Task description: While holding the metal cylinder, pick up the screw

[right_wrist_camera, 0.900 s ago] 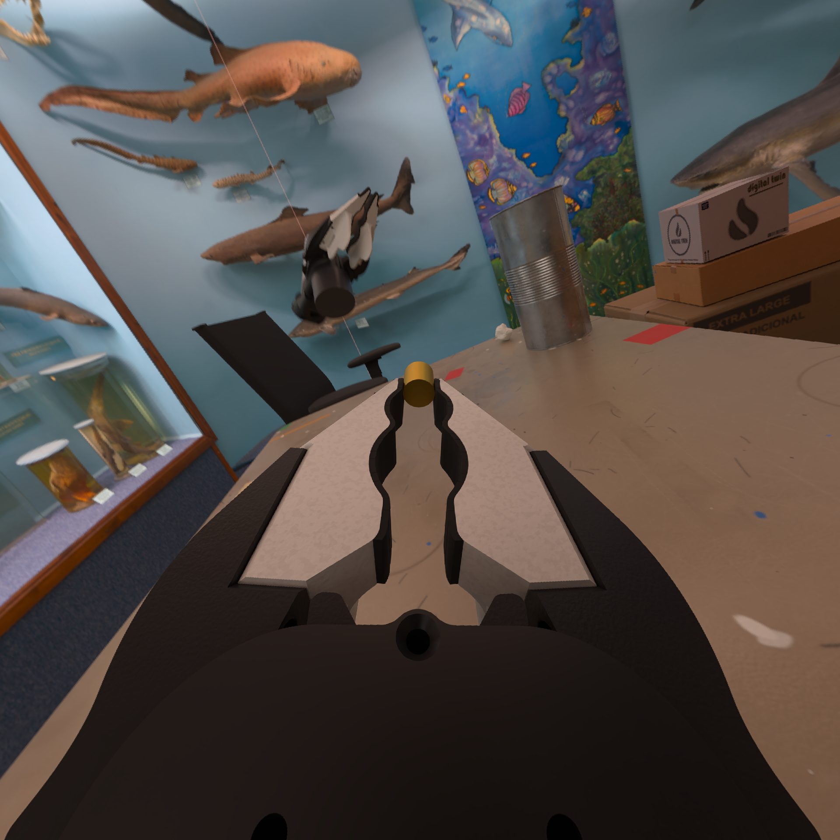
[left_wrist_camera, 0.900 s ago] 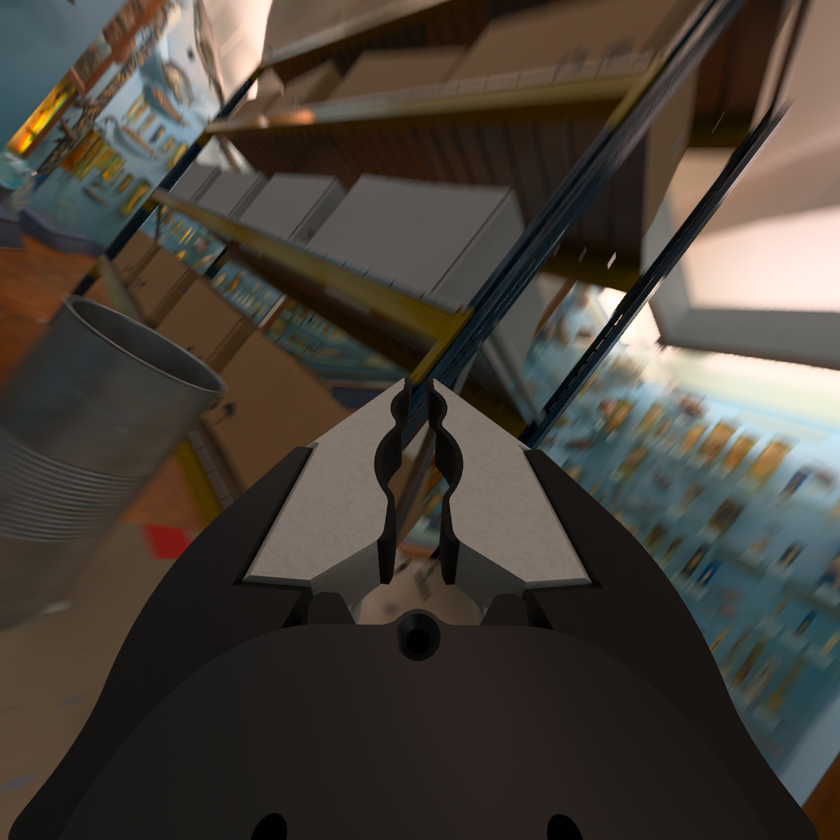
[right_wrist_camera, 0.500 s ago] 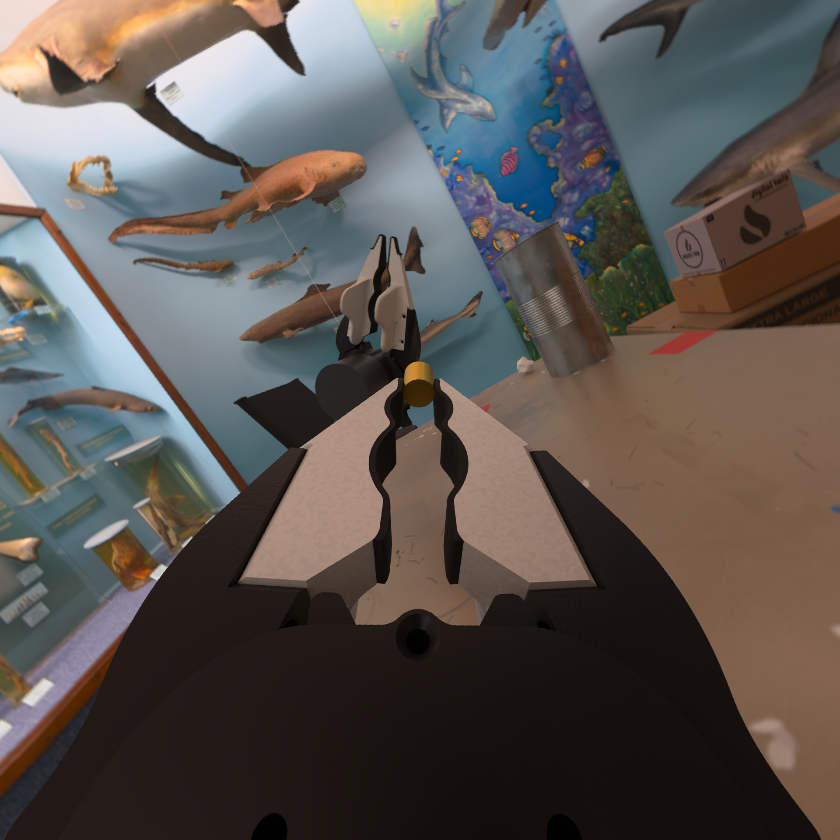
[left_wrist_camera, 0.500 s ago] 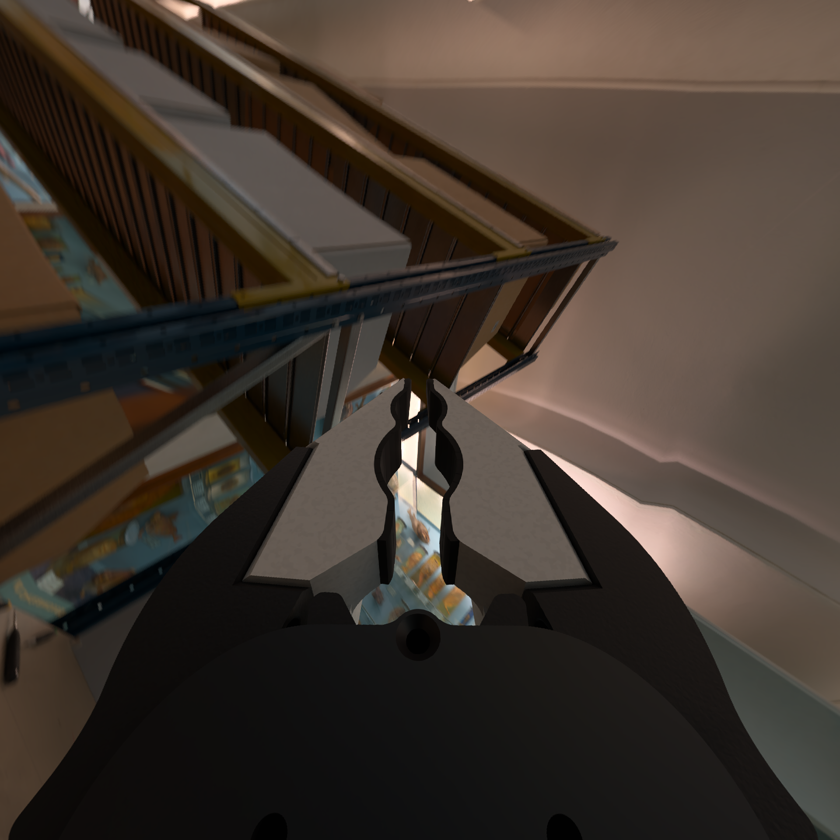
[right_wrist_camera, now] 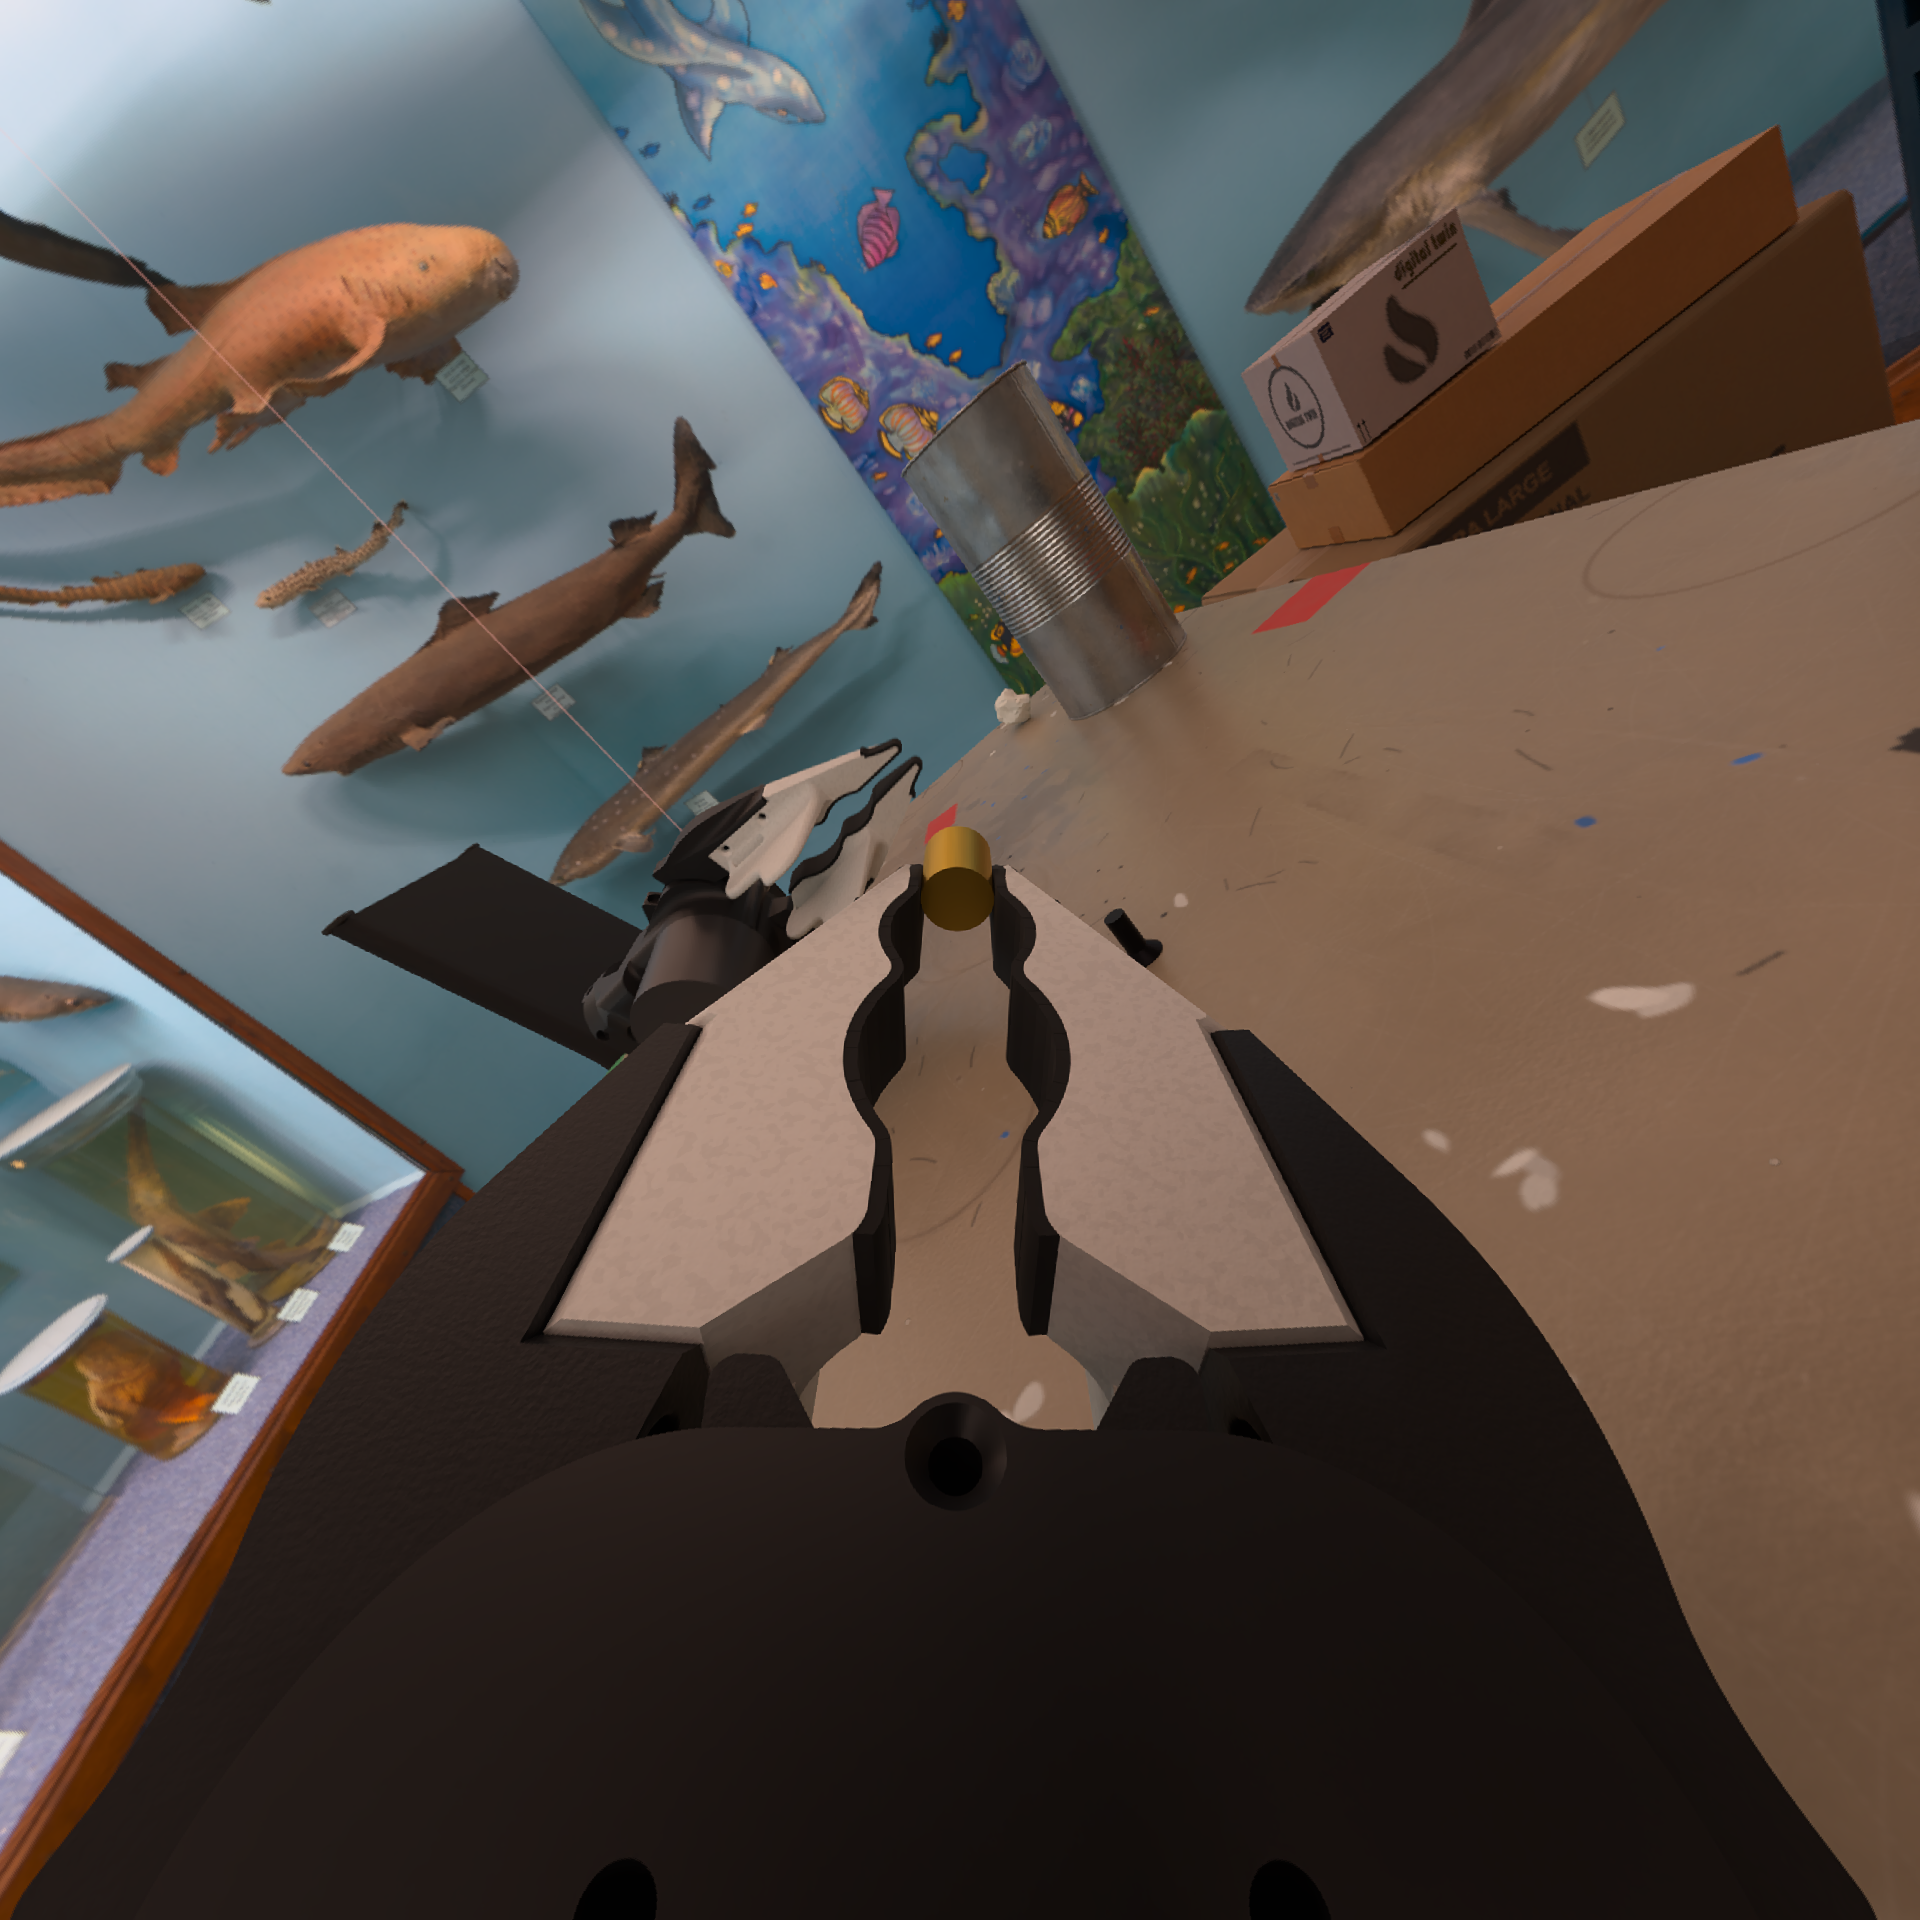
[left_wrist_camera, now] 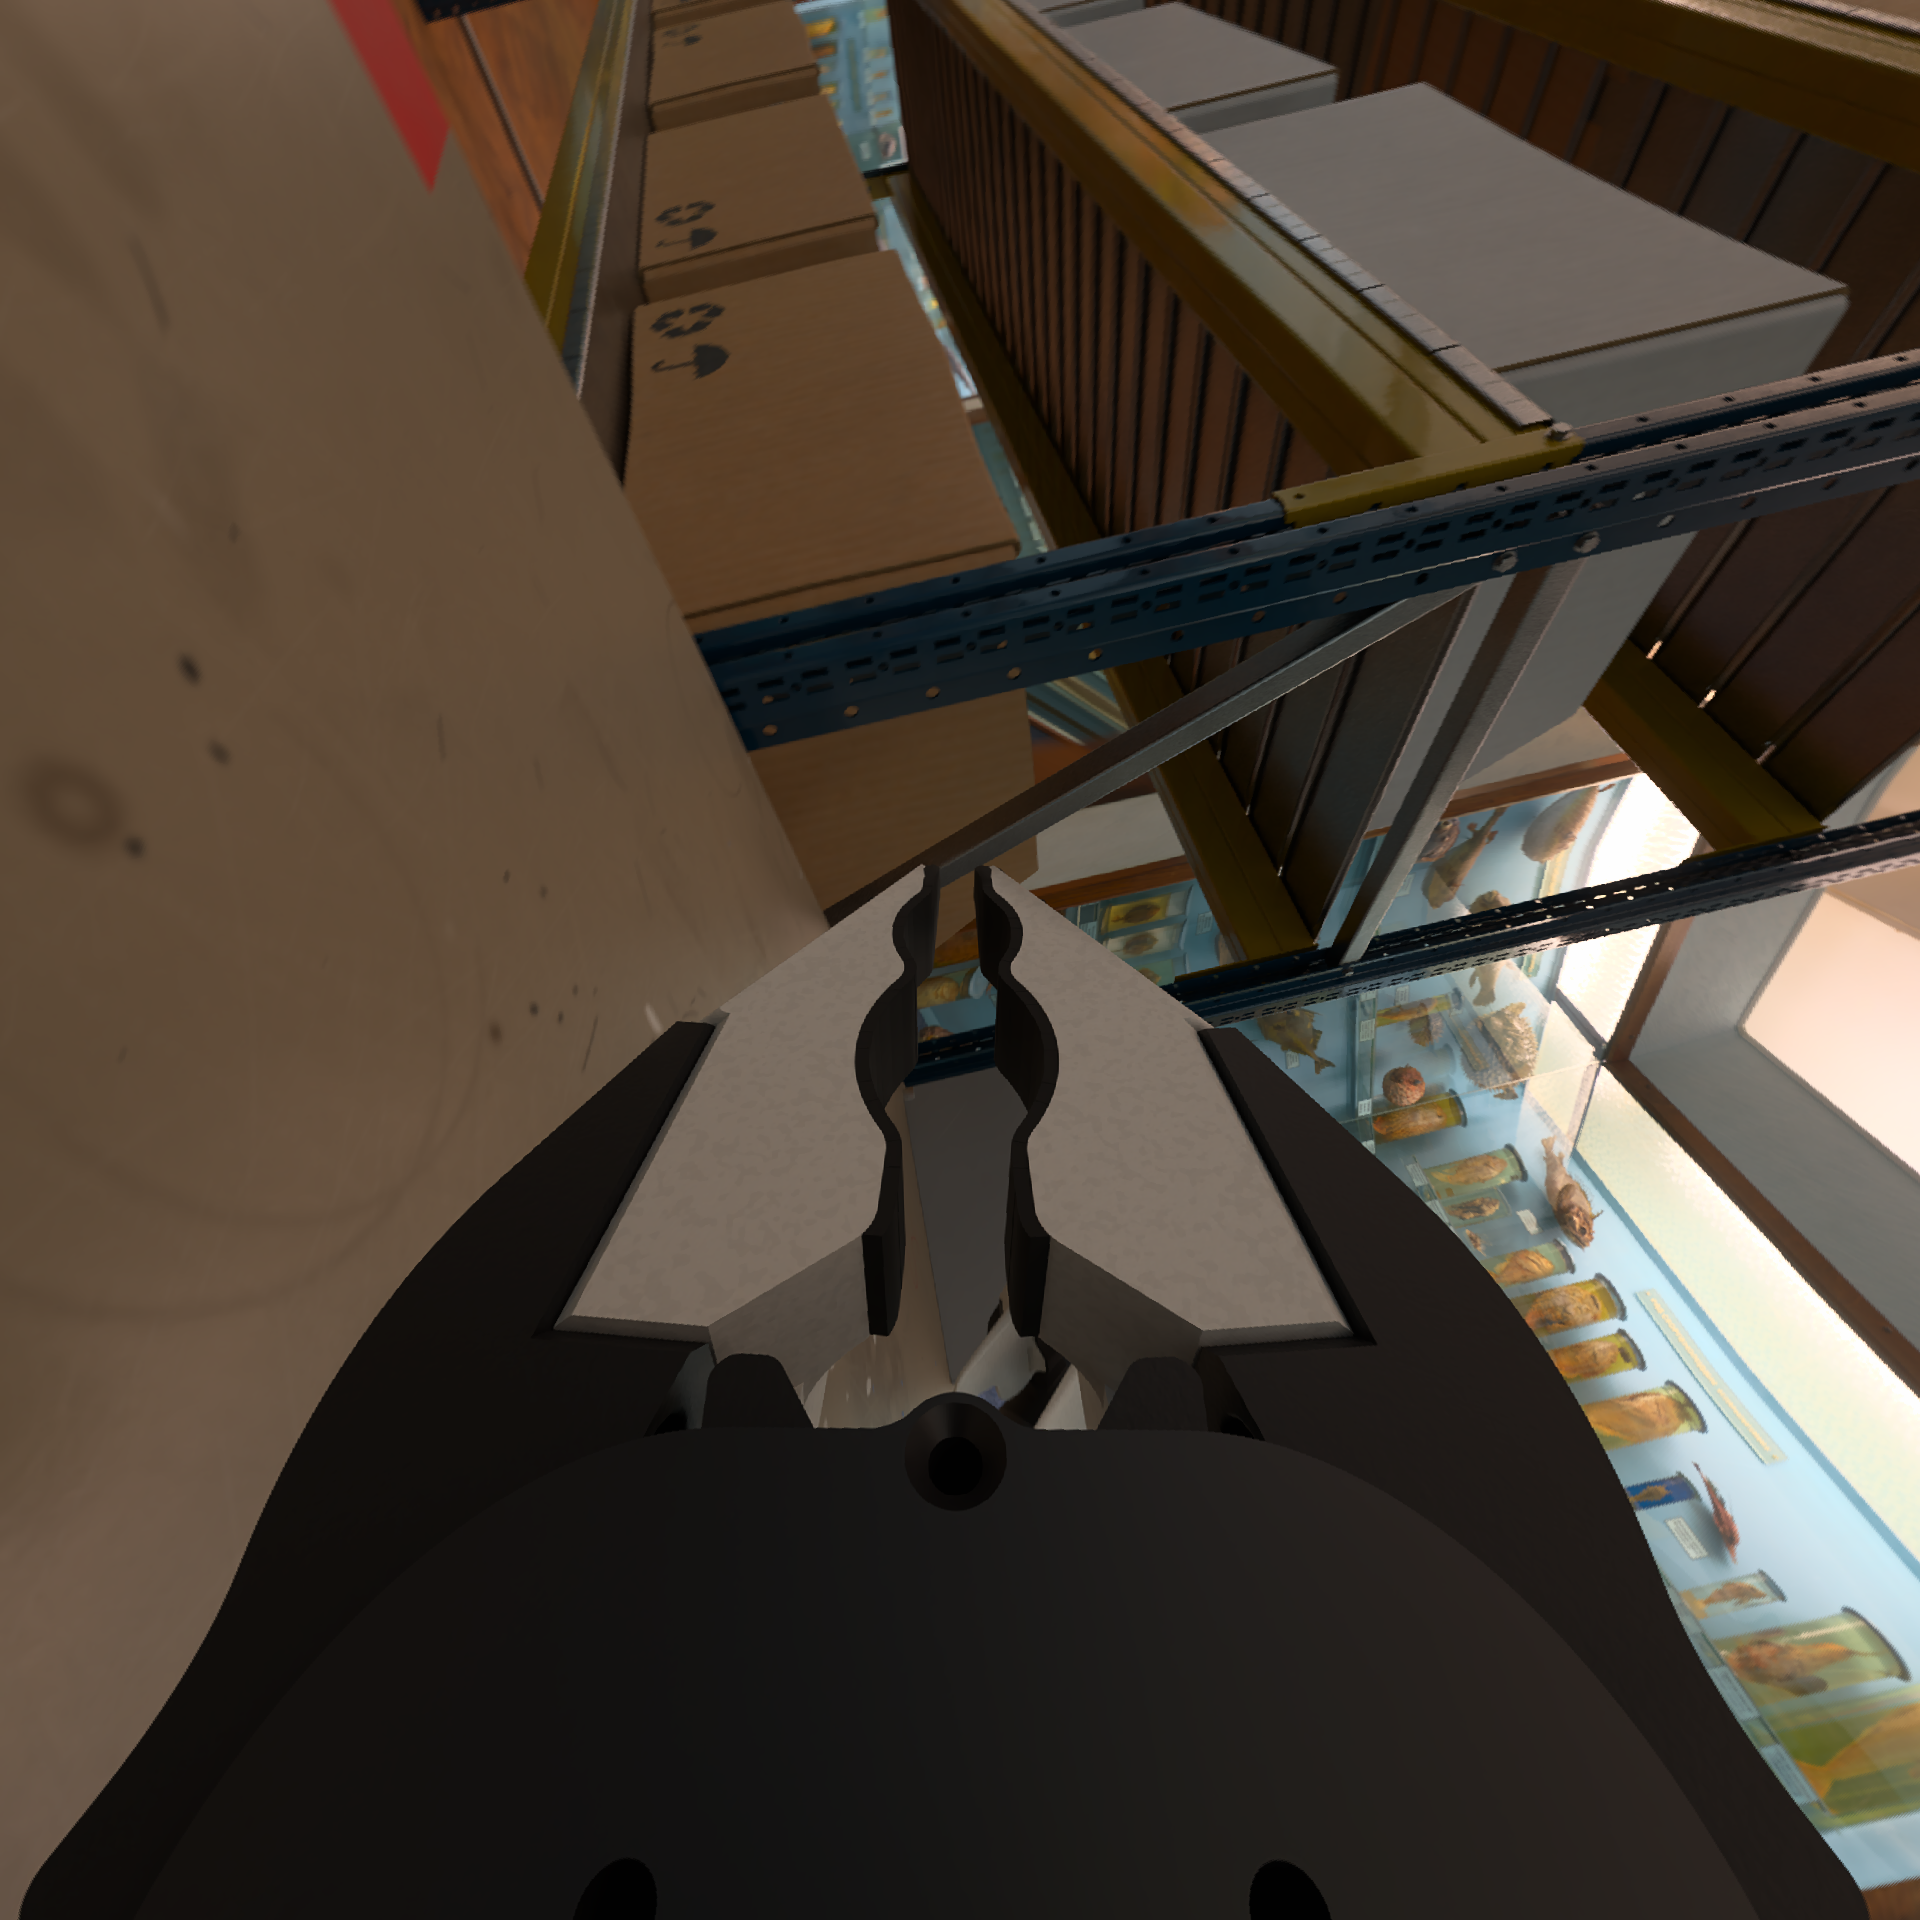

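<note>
My right gripper (right_wrist_camera: 956, 894) is shut on a small brass-coloured metal cylinder (right_wrist_camera: 956, 896), held at the fingertips above the table (right_wrist_camera: 1455, 935). A small black screw (right_wrist_camera: 1138, 935) lies on the table just right of those fingertips. My left gripper (right_wrist_camera: 883, 774) shows in the right wrist view, just left of and beyond the cylinder, low by the table's edge and pointing across it. In the left wrist view my left gripper (left_wrist_camera: 956, 883) has its jaws almost together with nothing between them. The screw does not show there.
A tall ribbed tin can (right_wrist_camera: 1039, 561) stands at the table's far edge beside a crumpled white scrap (right_wrist_camera: 1013, 707). Cardboard boxes (right_wrist_camera: 1558, 395) are stacked at the far right. In the left wrist view the table (left_wrist_camera: 260, 727) fills the left, with a shelving rack (left_wrist_camera: 1247, 582) and boxes (left_wrist_camera: 790, 436) beyond.
My left gripper has swung from pointing up at the ceiling down to the table's edge near the cylinder. My right gripper has rolled and still holds the cylinder; the screw now shows.
</note>
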